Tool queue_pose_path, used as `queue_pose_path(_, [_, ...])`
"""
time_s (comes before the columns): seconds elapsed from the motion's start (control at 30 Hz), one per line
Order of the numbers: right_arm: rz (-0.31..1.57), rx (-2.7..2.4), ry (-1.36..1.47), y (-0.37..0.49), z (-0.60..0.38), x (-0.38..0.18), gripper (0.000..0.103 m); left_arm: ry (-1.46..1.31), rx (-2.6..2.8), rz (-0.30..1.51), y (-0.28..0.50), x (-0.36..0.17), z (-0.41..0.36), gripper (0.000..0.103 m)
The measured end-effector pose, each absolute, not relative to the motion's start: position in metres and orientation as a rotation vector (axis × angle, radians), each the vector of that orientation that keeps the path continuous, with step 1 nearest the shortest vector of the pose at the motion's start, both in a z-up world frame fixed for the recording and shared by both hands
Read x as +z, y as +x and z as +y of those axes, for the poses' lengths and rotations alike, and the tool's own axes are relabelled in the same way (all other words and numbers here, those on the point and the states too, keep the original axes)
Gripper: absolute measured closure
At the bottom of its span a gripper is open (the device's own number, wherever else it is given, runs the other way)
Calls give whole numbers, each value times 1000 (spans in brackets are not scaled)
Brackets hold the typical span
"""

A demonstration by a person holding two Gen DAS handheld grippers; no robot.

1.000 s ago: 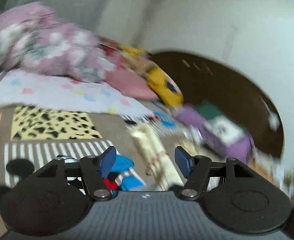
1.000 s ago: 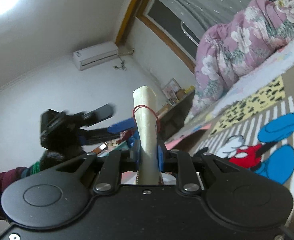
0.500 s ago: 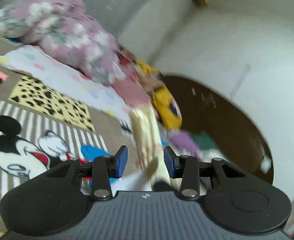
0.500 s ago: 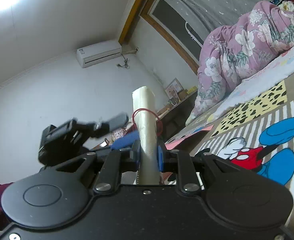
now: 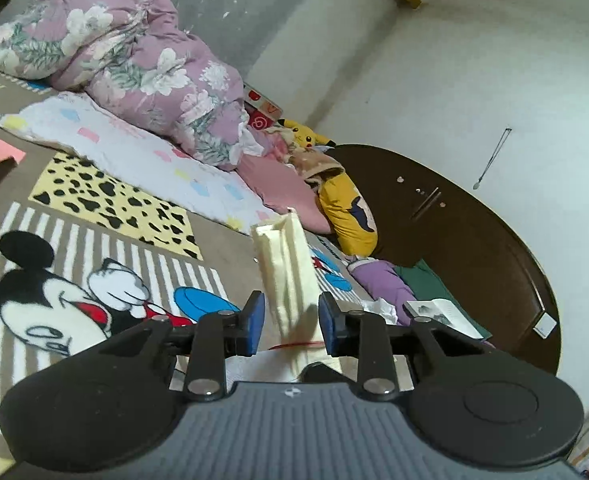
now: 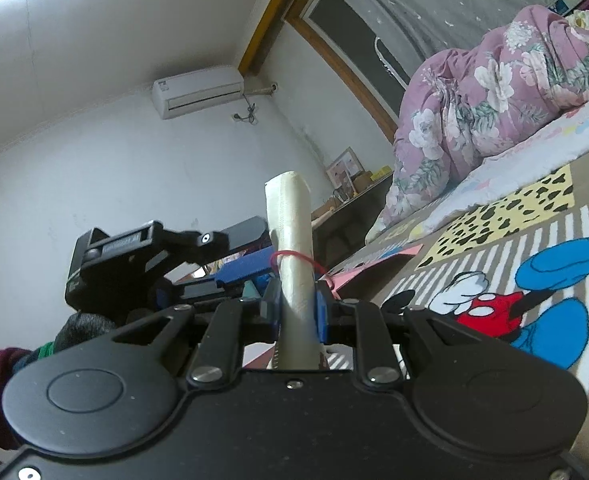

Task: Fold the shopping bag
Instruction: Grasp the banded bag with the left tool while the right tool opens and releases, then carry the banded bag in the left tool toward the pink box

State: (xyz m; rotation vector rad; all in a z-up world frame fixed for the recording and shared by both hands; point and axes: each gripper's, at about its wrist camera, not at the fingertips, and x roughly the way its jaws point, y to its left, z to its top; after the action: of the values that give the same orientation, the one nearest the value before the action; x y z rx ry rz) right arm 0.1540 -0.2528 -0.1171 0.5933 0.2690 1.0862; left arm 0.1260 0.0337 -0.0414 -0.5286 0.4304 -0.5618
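Left gripper, black with blue pads, is straddling a cream-coloured shopping bag rolled into a long narrow bundle; its jaws have just been closing, and gaps are still showing between pads and bundle. A thin red rubber band is circling the bundle near the fingers. Bundle is standing up above a cartoon-mouse printed blanket. A pink floral quilt is lying heaped behind, a dark brown round table at right.
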Motion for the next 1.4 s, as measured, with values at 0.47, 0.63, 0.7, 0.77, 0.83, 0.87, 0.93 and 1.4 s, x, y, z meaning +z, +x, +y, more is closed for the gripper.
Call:
queue_pose_path(0.47, [314,1163,560,148,-243,-115,85,-667,-593,426,114,-71,31,72])
queue_pose_path(0.63, [347,1194,571,148,-238,-117,85,-607,-577,436,113,-71,30,73])
queue_pose_path(0.7, [358,1200,578,149,-237,-118,83,-594,-571,437,111,-69,31,74])
queue_pose_path(0.77, [373,1200,582,150,-236,-119,79,-581,-561,436,110,-66,33,74])
queue_pose_path(0.83, [391,1195,581,150,-234,-120,68,-587,-535,429,111,-62,41,74])
queue_pose_path(0.87, [400,1188,572,150,-234,-120,60,-585,-522,426,112,-59,45,74])
queue_pose_path(0.93, [419,1178,560,150,-233,-121,56,-542,-496,442,116,-49,54,74])
queue_pose_path(1.4, [586,992,573,176,-235,-140,25,70,-317,883,201,-29,50,63])
